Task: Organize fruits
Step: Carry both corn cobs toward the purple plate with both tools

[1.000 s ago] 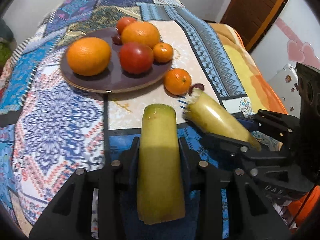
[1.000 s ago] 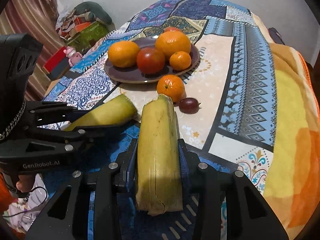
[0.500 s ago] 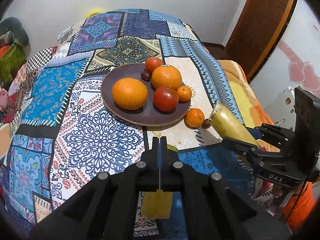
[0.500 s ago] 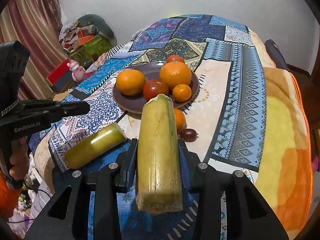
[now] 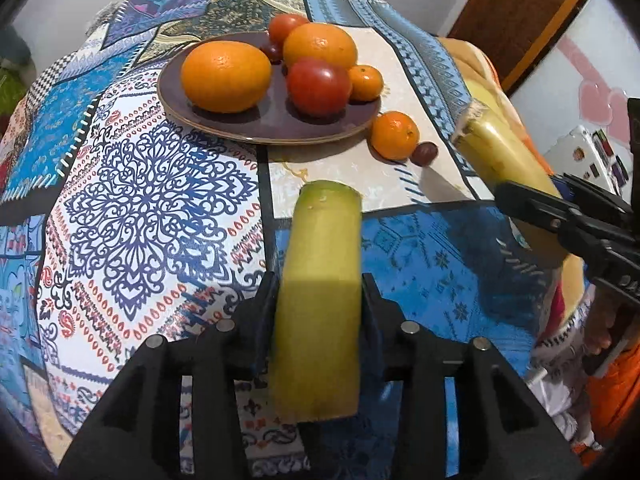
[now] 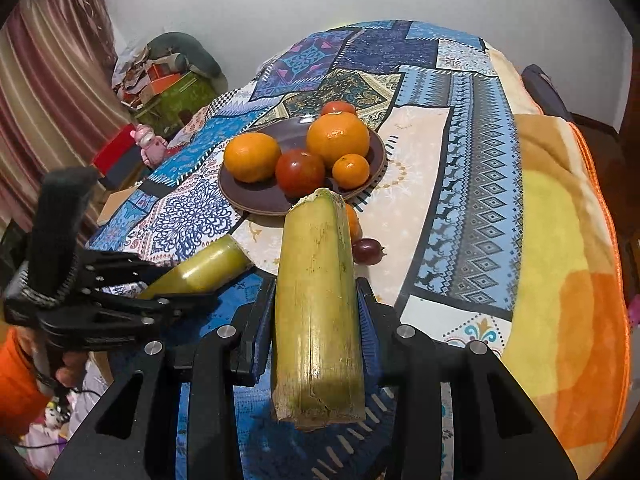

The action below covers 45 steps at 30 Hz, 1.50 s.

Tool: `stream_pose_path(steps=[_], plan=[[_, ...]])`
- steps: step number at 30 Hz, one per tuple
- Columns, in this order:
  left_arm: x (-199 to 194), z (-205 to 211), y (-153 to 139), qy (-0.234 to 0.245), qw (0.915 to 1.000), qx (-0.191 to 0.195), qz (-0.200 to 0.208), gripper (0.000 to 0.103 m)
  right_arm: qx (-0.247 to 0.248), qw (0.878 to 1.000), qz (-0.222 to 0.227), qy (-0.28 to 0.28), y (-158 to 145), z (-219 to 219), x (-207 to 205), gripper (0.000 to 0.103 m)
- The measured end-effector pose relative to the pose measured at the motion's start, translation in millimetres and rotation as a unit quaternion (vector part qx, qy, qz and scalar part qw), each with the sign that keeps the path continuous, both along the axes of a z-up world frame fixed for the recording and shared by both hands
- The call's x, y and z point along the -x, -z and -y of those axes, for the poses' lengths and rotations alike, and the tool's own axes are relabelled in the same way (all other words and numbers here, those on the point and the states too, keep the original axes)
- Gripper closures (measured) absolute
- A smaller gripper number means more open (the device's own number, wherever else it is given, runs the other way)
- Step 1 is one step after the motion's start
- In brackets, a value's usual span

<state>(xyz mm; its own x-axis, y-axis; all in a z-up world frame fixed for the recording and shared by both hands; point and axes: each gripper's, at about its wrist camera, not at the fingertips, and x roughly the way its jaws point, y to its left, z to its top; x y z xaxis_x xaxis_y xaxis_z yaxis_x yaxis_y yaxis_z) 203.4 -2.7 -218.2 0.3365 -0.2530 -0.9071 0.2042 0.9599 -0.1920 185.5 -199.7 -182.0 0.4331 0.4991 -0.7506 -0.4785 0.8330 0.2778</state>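
The left gripper (image 5: 320,300) clamps a smooth yellow-green cut cane segment (image 5: 322,300); the right gripper (image 6: 318,308) clamps a fibrous yellow-green cane segment (image 6: 318,308). Both segments hang above the patchwork cloth, short of the brown round plate (image 6: 248,196) already loaded with fruit. One small orange mandarin (image 5: 394,134) and a dark grape (image 5: 424,153) lie off-plate, likely pending.

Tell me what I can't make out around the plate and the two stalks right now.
- Left wrist view: the dark fruit on the plate is mostly hidden behind the oranges.
- Right wrist view: the loose mandarin is largely covered by the right tool's stalk.
- Left wrist view: the left tool's stalk hides the cloth under it.
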Motion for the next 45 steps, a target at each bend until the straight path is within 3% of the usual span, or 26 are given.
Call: stream_pose_path(steps=[11, 28, 39, 45], plan=[[-4, 11, -4, -0.008, 0.9990, -0.031, 0.031, 0.066, -0.008, 1.000, 0.009, -0.004, -8, -7, -1, 0.068], [4, -47, -55, -0.063, 0.9926, -0.044, 0.094, 0.067, -0.015, 0.999, 0.038, -0.011, -26, -32, -22, 0.068], [10, -64, -27, -0.039, 0.9981, -0.038, 0.027, 0.072, -0.011, 0.999, 0.032, -0.013, -21, -35, -26, 0.068], [-3, -60, -9, -0.007, 0.9984, -0.050, -0.024, 0.067, -0.015, 0.999, 0.031, -0.010, -21, -32, -27, 0.068]])
